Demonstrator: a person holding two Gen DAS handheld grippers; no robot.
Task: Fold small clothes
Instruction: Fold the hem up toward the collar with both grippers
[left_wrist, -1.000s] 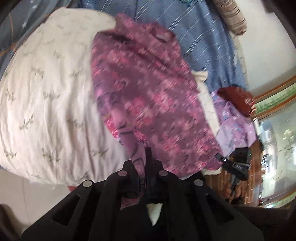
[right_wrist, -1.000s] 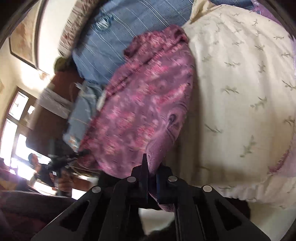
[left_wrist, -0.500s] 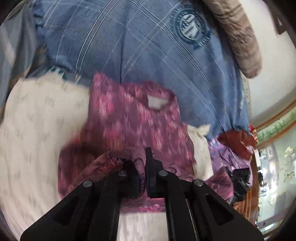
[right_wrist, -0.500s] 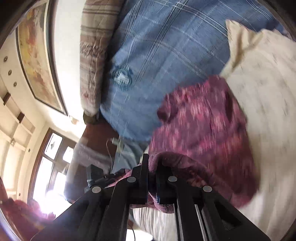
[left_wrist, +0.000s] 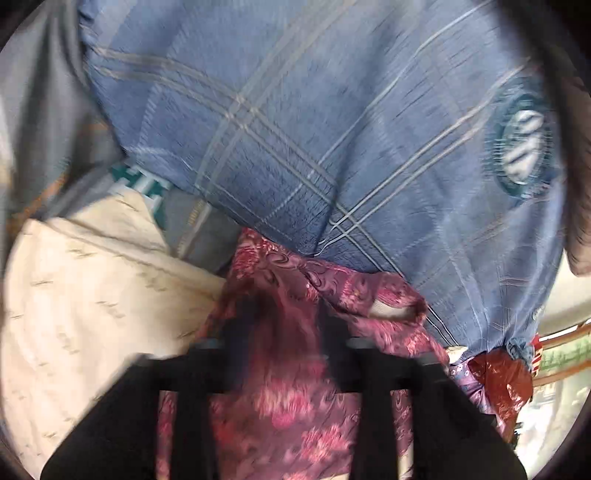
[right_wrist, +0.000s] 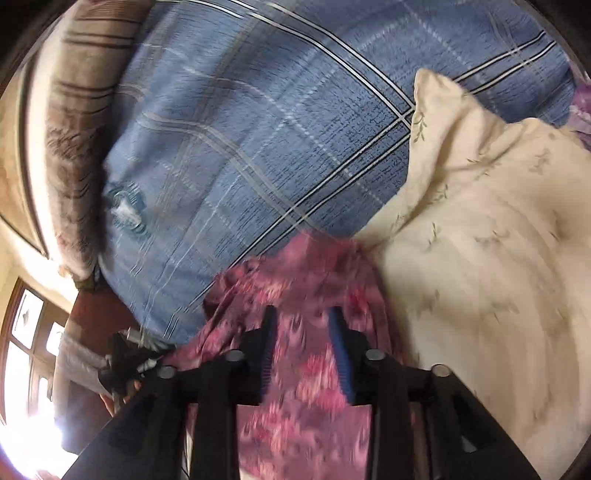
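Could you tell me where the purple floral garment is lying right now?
In both wrist views the purple floral garment lies low and central on the cream bedding, its far edge against the blue plaid pillow.

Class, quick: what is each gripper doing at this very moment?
Left gripper: jaws opening, spread above the pink garment, no longer pinching it.
Right gripper: jaws opening too, pink garment under the gap, not clamped.

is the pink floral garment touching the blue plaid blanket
Touching: in the left wrist view the pink floral garment has its top edge lying against the blue plaid blanket, with no gap visible.
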